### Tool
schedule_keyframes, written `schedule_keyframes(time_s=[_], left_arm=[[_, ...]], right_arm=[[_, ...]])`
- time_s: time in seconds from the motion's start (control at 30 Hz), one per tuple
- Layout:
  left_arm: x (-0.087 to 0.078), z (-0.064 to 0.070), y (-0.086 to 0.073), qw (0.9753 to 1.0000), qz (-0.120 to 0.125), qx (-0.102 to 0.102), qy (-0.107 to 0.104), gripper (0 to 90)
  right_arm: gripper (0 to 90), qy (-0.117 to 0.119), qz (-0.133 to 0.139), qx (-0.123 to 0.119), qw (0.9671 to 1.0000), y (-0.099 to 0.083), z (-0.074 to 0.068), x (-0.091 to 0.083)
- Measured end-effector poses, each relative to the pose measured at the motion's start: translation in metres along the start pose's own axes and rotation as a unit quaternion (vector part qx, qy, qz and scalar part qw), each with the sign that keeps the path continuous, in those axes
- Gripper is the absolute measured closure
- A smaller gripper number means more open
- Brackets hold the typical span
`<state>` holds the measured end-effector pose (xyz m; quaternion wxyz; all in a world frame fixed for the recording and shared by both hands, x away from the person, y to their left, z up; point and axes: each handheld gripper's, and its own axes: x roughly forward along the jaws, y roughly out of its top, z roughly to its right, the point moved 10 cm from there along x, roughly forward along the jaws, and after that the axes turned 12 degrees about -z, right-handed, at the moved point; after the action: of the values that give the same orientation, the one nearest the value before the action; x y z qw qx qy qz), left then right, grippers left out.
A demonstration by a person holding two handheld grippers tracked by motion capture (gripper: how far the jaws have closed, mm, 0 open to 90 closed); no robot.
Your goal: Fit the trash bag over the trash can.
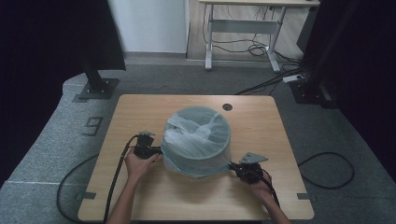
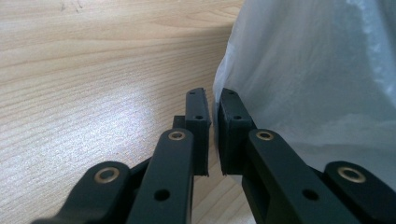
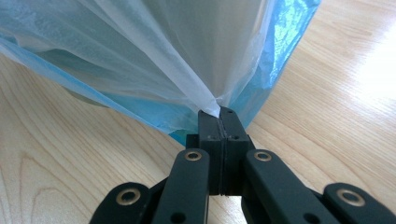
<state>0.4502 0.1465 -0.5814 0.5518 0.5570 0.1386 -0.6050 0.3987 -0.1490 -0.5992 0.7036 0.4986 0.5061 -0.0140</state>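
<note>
A round bin (image 1: pixel 196 140) stands upright near the middle of a wooden table (image 1: pixel 140 196). A thin, pale plastic bag (image 1: pixel 198 137) lines it, folded over the rim and draped down the outside. A second blue bag layer (image 3: pixel 289 42) shows at the skirt in the right gripper view.

The right gripper (image 1: pixel 236 167) sits at about 4 o'clock from the bin, low by its base. Its jaws are pressed together, pinching a tuft of the bag film (image 3: pixel 212 105), which stretches taut up and away from the jaw tips.

The left gripper (image 1: pixel 156 150) sits at about 9 o'clock, right against the bin's side. In the left gripper view its jaws stand a narrow slit apart, with the bag's edge (image 2: pixel 219 93) running just at that gap. Whether any film lies between the pads cannot be told.

The bag lies straight ahead of each gripper, the bin between them. The coming move likely turns on the left jaws closing on the film, so both sides can be pulled evenly.
</note>
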Motion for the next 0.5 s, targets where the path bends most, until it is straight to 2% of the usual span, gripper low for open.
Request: schedule_keyframes(time_s=[0.07, 0.13, 0.2, 0.3, 0.43, 0.5], left_arm=[[-0.004, -0.002, 0.000, 0.9999, 0.012, -0.001, 0.003, 78.2], [-0.012, -0.005, 0.002, 0.9992, 0.037, -0.003, 0.015, 71.5], [-0.022, -0.008, 0.004, 0.9976, 0.060, 0.005, 0.033, 60.0], [-0.035, -0.008, 0.003, 0.9960, 0.075, 0.022, 0.043, 44.5], [-0.054, -0.007, 0.002, 0.9919, 0.103, 0.040, 0.062, 24.9], [-0.063, -0.005, 0.002, 0.9901, 0.117, 0.047, 0.063, 15.9]], right_arm=[[83.0, -0.006, 0.003, 0.002, 1.0000, 0.000, 0.001, -0.003], [81.1, -0.009, 0.012, 0.005, 0.9999, 0.001, 0.003, -0.008], [79.0, -0.008, 0.022, 0.010, 0.9997, 0.002, 0.005, -0.013], [75.8, -0.011, 0.032, 0.020, 0.9992, 0.003, 0.009, -0.019], [70.6, -0.017, 0.042, 0.034, 0.9984, 0.003, 0.015, -0.023], [68.2, -0.016, 0.043, 0.038, 0.9982, 0.003, 0.017, -0.024]])
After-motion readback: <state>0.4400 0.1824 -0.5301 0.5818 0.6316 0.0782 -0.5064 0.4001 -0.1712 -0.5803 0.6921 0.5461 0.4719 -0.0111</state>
